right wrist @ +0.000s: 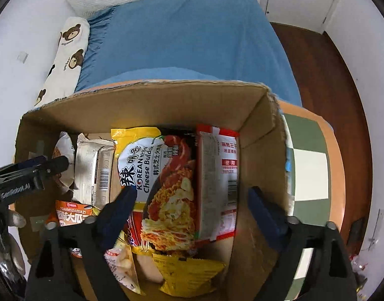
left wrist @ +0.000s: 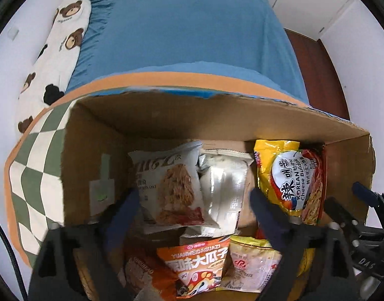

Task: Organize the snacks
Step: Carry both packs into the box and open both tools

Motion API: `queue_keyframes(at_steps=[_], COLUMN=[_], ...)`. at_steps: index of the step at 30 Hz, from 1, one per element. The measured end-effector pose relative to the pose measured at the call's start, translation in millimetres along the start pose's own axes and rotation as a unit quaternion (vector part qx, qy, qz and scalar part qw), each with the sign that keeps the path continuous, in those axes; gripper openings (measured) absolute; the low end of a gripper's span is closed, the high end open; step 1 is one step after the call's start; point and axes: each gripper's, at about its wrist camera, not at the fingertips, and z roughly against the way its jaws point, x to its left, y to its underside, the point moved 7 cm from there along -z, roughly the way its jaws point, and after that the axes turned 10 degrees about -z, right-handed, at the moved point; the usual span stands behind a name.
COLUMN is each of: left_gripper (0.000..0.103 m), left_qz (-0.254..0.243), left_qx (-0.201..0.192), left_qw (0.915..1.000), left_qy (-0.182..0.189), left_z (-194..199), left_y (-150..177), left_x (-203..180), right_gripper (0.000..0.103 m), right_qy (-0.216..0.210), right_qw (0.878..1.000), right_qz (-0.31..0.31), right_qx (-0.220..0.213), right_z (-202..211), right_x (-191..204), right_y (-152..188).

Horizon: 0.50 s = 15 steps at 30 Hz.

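A cardboard box (left wrist: 96, 138) (right wrist: 146, 105) holds several snack packets. In the left wrist view I see a white oat snack bag (left wrist: 172, 185), a silver packet (left wrist: 222, 188), a yellow Korean cheese noodle pack (left wrist: 292, 175), an orange sunflower seed bag (left wrist: 199, 263) and a pale packet (left wrist: 252, 266). My left gripper (left wrist: 194, 200) is open and empty above them. My right gripper (right wrist: 192, 198) is open and empty over the noodle pack (right wrist: 162, 175) and a red-edged packet (right wrist: 217, 175). The left gripper (right wrist: 49, 164) also shows at the left of the right wrist view.
The box stands on a green-and-white checked mat with an orange border (left wrist: 34, 170) (right wrist: 310, 170). Behind it lies a bed with a blue sheet (left wrist: 187, 30) and a bear-print pillow (left wrist: 64, 40). Wooden floor (right wrist: 325, 75) is at the right.
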Motion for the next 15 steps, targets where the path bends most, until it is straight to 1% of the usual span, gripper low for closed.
queue_keyframes(at_steps=[3, 6, 9, 11, 12, 13, 15], left_gripper=[0.094, 0.094, 0.094, 0.094, 0.097, 0.102, 0.102], left_qz=[-0.006, -0.005, -0.011, -0.015, -0.016, -0.016, -0.016], left_qx=[-0.005, -0.012, -0.022, -0.027, -0.03, -0.031, -0.042], left_qw=[1.0, 0.9999, 0.9997, 0.9995, 0.9994, 0.9994, 0.9989], left_qy=[0.001, -0.002, -0.002, -0.005, -0.004, -0.005, -0.008], left_z=[-0.3, 0.1, 4.9, 9.0, 10.5, 11.8, 17.9], left_y=[0.5, 3.1, 10.0, 15.8, 18.4, 20.9, 24.4], left_x=[-5.5, -7.8, -14.4, -18.2, -19.5, -20.5, -21.3], right_gripper=[0.097, 0.098, 0.098, 0.098, 0.098, 0.098, 0.098], right_qy=[0.013, 0.018, 0.016, 0.014, 0.015, 0.018, 0.02], right_qw=[1.0, 1.0, 1.0, 1.0, 1.0, 0.999, 0.999], right_qz=[0.005, 0.007, 0.005, 0.001, 0.002, 0.002, -0.002], right_qx=[-0.003, -0.003, -0.009, -0.021, -0.026, -0.031, -0.039], right_z=[-5.7, -8.9, -9.8, -4.8, -3.1, -0.9, 4.1], right_x=[1.6, 2.2, 1.3, -0.2, -0.7, -1.5, -2.1], right_y=[1.2, 3.6, 7.1, 11.0, 13.2, 15.8, 20.6])
